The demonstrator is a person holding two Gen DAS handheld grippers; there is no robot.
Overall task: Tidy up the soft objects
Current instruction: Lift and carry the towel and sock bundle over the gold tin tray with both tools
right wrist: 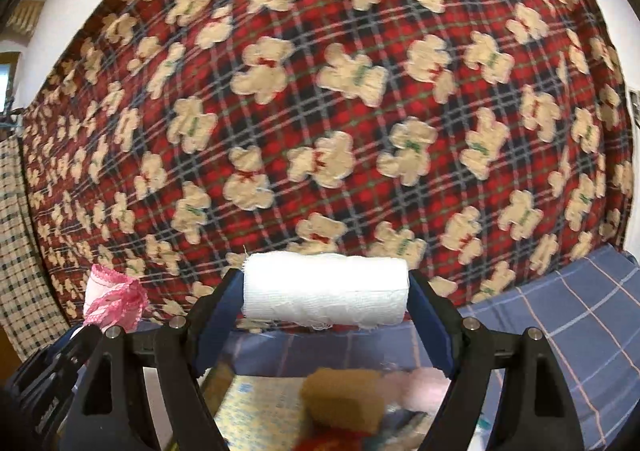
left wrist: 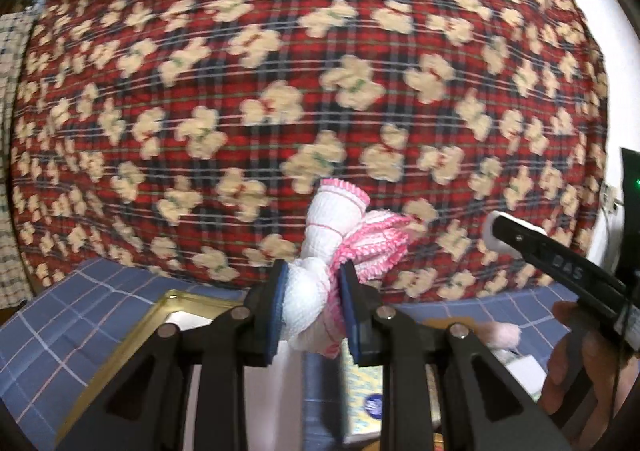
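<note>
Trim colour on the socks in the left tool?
Pink frilly trim on white socks; clearest in the left wrist view.

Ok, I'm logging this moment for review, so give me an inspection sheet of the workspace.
Surface: blue checked cloth below both tongs.
Job's things: white and pink frilled sock bundle and white gauze roll, both held up in the air.
Clutter: gold-rimmed tin, tan sponge, patterned tissue pack, pink fluffy item; all blurred.
Grippers: left tongs shut on the sock bundle; right tongs clamp the gauze roll endwise.
Cables: nothing seen clearly.
Surroundings: red plaid teddy-bear blanket hung behind; white wall beside it.
</note>
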